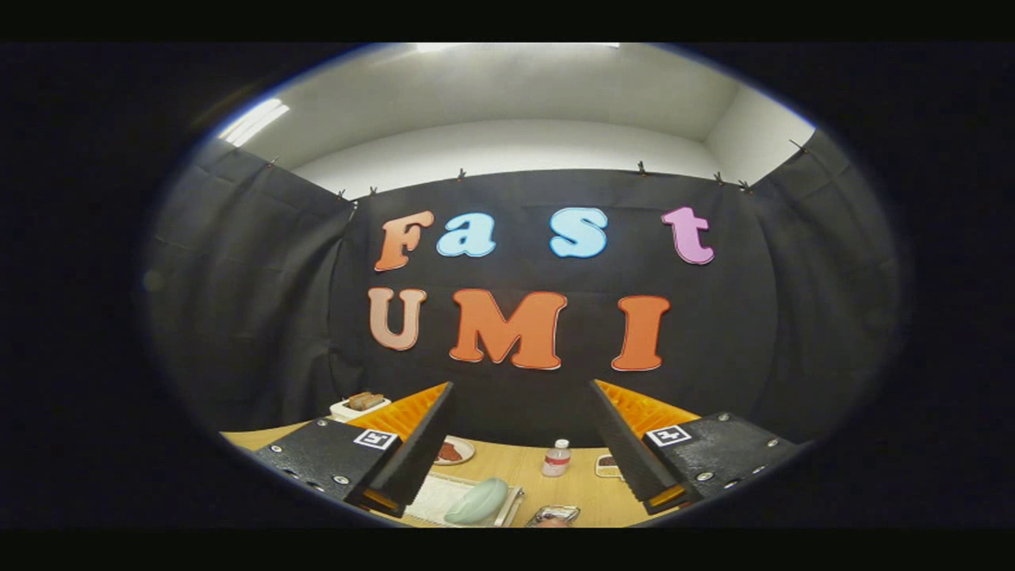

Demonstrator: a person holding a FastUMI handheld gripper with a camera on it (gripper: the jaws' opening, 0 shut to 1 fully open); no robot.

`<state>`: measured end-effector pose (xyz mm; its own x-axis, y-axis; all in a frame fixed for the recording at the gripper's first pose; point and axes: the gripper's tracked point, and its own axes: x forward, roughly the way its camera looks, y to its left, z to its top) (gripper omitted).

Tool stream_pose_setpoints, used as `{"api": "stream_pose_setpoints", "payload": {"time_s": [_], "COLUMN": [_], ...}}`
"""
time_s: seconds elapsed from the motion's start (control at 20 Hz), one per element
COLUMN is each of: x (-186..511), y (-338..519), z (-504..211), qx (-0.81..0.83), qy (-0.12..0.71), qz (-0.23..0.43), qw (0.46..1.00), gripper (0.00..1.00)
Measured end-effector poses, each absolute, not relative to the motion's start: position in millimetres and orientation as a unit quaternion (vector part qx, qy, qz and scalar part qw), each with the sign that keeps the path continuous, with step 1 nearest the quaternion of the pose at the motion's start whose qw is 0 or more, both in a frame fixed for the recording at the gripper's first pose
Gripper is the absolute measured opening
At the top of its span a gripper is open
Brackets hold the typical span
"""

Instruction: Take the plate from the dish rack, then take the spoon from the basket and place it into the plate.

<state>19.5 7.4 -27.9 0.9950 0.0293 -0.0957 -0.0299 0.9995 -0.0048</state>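
Observation:
My gripper (519,392) is held high above a wooden table (567,496), open, with nothing between its two fingers. Below and between the fingers a pale green plate (478,501) leans in a white dish rack (444,498). Just to the right of the rack, a shiny metal thing (553,516) lies at the near edge of the table; I cannot tell what it is. I cannot make out the spoon or the basket.
A small bottle with a red label (557,458) stands on the table beyond the rack. A small dish with red food (452,452) sits behind the left finger, a white tray with brown food (361,404) farther left, another small dish (608,465) by the right finger.

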Motion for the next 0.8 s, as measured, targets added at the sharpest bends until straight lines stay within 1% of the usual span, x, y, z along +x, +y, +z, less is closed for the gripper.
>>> {"api": "stream_pose_setpoints", "payload": {"time_s": [0.25,0.6,0.8], "x": [24.2,30.6,34.0], "y": [13.6,31.2,37.7], "z": [-64.5,-133.6,-167.1], "qx": [-0.028,-0.008,0.016], "qy": [0.109,0.252,0.328], "qz": [0.028,0.057,0.064], "qw": [0.993,0.966,0.942], "gripper": [0.98,0.91,0.9]}}
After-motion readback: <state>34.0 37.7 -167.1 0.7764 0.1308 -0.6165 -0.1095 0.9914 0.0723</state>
